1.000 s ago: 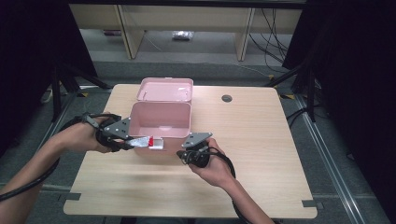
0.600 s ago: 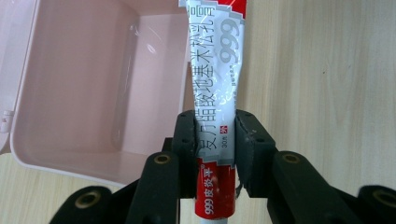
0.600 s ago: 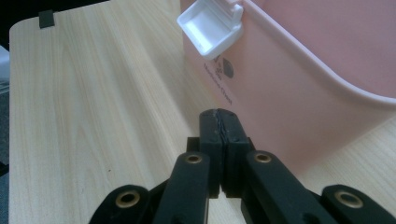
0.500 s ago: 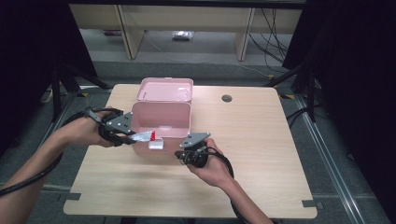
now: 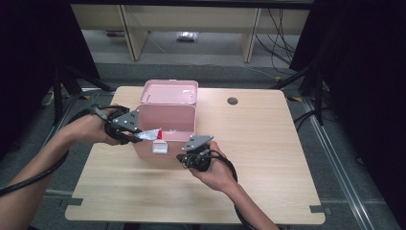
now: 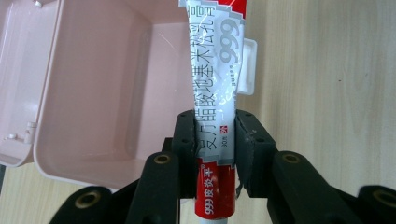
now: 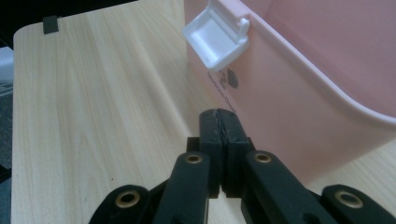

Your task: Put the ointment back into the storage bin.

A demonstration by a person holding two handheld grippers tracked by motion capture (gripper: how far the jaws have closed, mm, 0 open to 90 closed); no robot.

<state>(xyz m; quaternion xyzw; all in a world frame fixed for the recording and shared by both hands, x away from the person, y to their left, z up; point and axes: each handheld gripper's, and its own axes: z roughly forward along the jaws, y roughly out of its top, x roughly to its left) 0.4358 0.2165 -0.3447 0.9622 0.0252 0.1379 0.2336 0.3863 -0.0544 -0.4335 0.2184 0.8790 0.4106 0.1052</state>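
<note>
A pink plastic box point(image 5: 165, 125) stands open on the wooden table, its lid point(image 5: 171, 92) folded back behind it. My left gripper point(image 5: 141, 136) is shut on a white and red ointment tube point(image 6: 215, 91), held level over the box's front left rim point(image 6: 84, 172). The tube's red end point(image 5: 159, 134) reaches above the box's white latch point(image 5: 160, 148). My right gripper point(image 7: 219, 122) is shut with nothing between its pads. It sits low beside the box's front wall point(image 7: 299, 116), just right of the latch point(image 7: 215, 41).
The wooden table point(image 5: 268, 158) has bare surface to the right and in front of the box. A round cable hole point(image 5: 232, 101) lies at the back. Dark stands and cables flank the table on both sides.
My left gripper has carried the tube a little to the right, farther over the box's front edge. The right gripper has stayed put.
</note>
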